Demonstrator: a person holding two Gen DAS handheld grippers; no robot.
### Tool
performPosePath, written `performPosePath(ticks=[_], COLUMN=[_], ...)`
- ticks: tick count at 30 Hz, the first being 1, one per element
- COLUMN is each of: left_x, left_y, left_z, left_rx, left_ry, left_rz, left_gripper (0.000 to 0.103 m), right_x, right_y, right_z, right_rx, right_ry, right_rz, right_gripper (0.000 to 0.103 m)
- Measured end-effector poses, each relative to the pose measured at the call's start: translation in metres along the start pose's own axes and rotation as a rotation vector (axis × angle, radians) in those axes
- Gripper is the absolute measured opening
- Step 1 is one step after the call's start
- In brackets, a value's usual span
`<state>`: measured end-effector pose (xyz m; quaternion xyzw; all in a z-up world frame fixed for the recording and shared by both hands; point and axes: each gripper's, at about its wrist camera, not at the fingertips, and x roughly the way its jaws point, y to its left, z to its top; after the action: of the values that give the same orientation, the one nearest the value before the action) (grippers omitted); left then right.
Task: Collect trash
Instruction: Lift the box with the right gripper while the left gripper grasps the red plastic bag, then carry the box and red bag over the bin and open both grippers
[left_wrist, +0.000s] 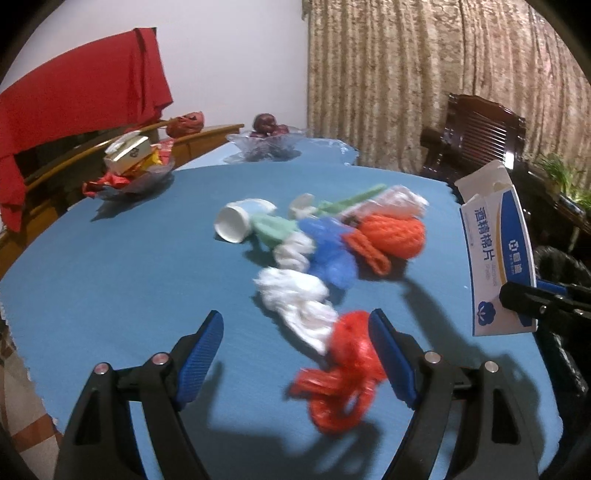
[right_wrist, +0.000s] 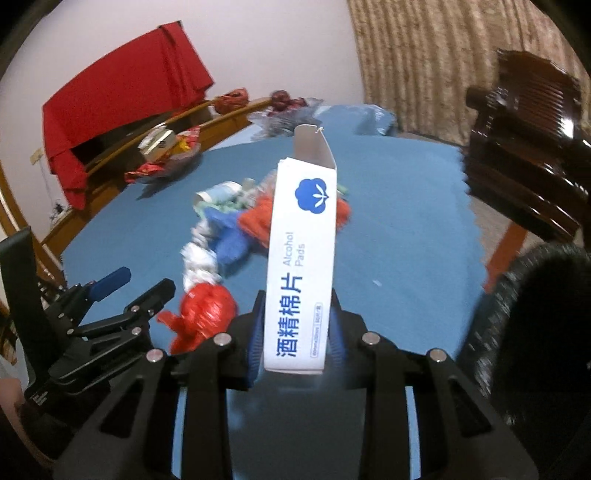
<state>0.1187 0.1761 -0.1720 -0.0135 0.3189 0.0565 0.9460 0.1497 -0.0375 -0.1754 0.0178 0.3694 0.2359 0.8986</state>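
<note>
Between the right pads: the right hand-held gripper (right_wrist: 295, 332) was clenched on the lower end of the alcohol pads box (right_wrist: 303, 258), its blue pads pressing the two narrow sides.
Box axis: the box stood lengthwise along the fingers, its open flap end pointing away from the hand, clear of the bench (right_wrist: 399, 206).
Bin side: a dark, black-lined bin (right_wrist: 535, 332) lay just to the right of the held box, beyond the bench edge; judged, the drop would turn on swinging the box rightward over it.
Left jaws: the left hand-held gripper (left_wrist: 295, 354) stood released and wide, holding nothing.
Nearest scrap: the red plastic bag (left_wrist: 343, 369) lay on the bench at the inner face of the left gripper's right pad, off-centre in the gap; contact could not be told through the blur.
Farther out: the white plastic bag (left_wrist: 299, 299), blue bag (left_wrist: 328, 251), orange net bag (left_wrist: 391, 236) and paper cup (left_wrist: 240, 218) trailed away in a loose line ahead of the left hand, which was nearer to them.
</note>
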Motion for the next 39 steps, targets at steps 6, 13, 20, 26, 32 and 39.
performPosePath(ticks=[6,13,20,26,32,39], left_x=[0.006,0.023,-0.006,-0.031,-0.048,-0.060], left_y=[-0.029,-0.049,-0.049,-0.058,-0.081,-0.129], left_z=[-0.009,-0.017,-0.005,0.014,0.034,0.048], left_rx=[0.064,0.112,0.080,0.069,0.067,0.109], left_ry=[0.014,0.067,-0.006,-0.038,-0.061,-0.079], left_rz=[-0.037,-0.028,-0.061,-0.113,-0.190,-0.300], left_gripper=[0.072,0.030,0.026,0.025,0.025,0.025], right_x=[-0.005,-0.012,-0.031,-0.054,-0.089,-0.136], right_y=[-0.013,-0.019,-0.021,-0.024,-0.035,-0.073], right_z=[-0.014,-0.015,-0.014,-0.007,-0.004,-0.016], right_rx=[0.030,0.042,0.049,0.053,0.065,0.119], right_ry=[0.017,0.008,-0.030,-0.078,-0.135,-0.173], right_rz=[-0.036,-0.053,-0.064,-0.081,-0.123,-0.232], right_gripper=[0.030,0.030,0.030,0.030,0.030,0.030])
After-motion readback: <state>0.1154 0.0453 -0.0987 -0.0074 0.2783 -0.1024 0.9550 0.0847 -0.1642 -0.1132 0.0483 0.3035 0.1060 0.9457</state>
